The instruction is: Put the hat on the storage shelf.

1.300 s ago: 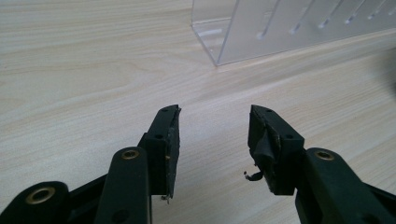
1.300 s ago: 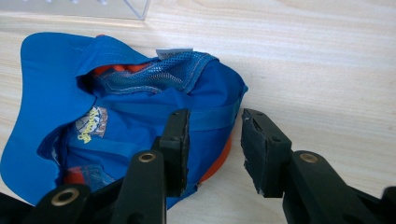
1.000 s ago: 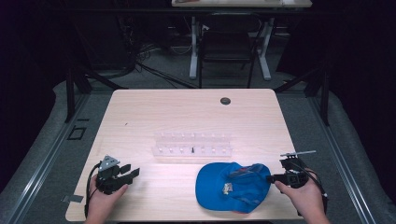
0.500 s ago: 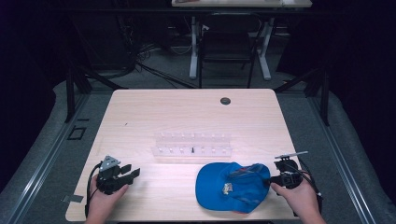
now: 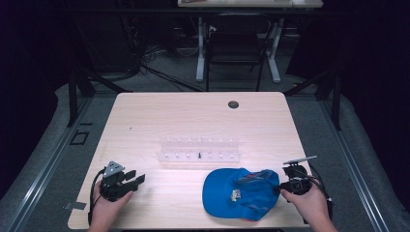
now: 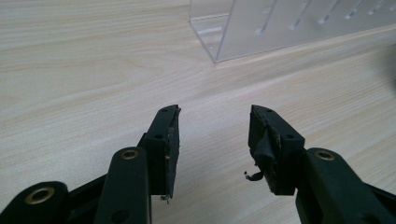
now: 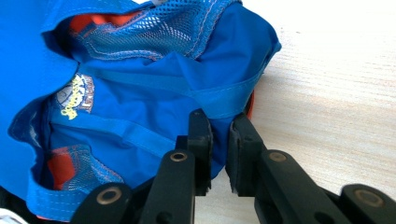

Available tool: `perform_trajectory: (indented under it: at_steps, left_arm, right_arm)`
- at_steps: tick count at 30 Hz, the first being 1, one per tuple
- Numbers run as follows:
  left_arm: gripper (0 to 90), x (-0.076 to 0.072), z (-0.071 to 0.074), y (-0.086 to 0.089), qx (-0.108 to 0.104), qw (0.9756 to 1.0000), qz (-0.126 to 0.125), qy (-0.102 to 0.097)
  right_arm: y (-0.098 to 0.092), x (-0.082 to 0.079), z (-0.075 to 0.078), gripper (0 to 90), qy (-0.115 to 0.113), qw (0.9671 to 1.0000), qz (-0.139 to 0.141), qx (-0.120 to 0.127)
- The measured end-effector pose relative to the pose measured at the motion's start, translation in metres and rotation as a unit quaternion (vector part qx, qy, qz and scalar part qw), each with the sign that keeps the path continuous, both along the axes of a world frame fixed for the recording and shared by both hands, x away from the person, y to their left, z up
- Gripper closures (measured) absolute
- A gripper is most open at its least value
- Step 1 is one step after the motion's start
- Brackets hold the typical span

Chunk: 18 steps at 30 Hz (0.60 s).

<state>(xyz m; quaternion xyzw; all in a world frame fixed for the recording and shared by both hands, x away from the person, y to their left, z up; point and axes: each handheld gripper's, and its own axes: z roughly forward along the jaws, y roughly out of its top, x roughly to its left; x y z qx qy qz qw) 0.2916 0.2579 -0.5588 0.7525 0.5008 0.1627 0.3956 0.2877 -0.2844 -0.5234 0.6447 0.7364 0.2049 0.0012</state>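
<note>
At the near right part of the table [image 5: 145,121] lies the blue cap [image 5: 239,193], upside down, so its inside faces up: mesh panels, orange lining and a small printed label are visible in the right gripper view. Its right edge is now between the jaws of the right gripper [image 5: 285,186]. In that view the two black jaws are pressed on a fold of the blue fabric [image 7: 224,100], almost closed, with cloth between them.

Compared w/ 1 s ago and 0.5 s ago, the right hand [image 5: 309,205] has moved a little left and nearer to the cap, and the jaws have come onto its rim. The cap itself did not shift much. My judgement: the grasp is just made, so the next step is prob. lifting or pulling the cap, but the hold is on thin cloth only and it can slip.

Long axis of the cap goes approx. left to right, a little tilted; the rounded wide end, prob. the brim side, points left and near, and the gripped end points right. I cannot tell exactly which part is the brim.

Just beyond the cap, toward the far side, stands the clear plastic rack [image 5: 199,150], apart from it. Farther left, the left gripper [image 5: 135,178] rests near the table's near left edge, jaws spread apart and holding nothing, same place as before.
</note>
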Motion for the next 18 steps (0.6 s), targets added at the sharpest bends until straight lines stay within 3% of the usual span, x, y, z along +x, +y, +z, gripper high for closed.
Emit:
perform_trajectory:
  at_steps: [7, 18]
  left_arm:
    - [53.7, 0.0, -0.001, -0.001, -0.002, 1.0, 0.0, -0.004]
    - [53.7, 0.0, 0.0, -0.001, 0.001, 1.0, -0.002, -0.002]
  right_arm:
    - [0.001, 0.004, 0.008, 89.5, 0.019, 0.9998, 0.0, 0.011]
    - [0.004, 0.009, 0.019, 90.0, 0.044, 0.9988, 0.003, 0.022]
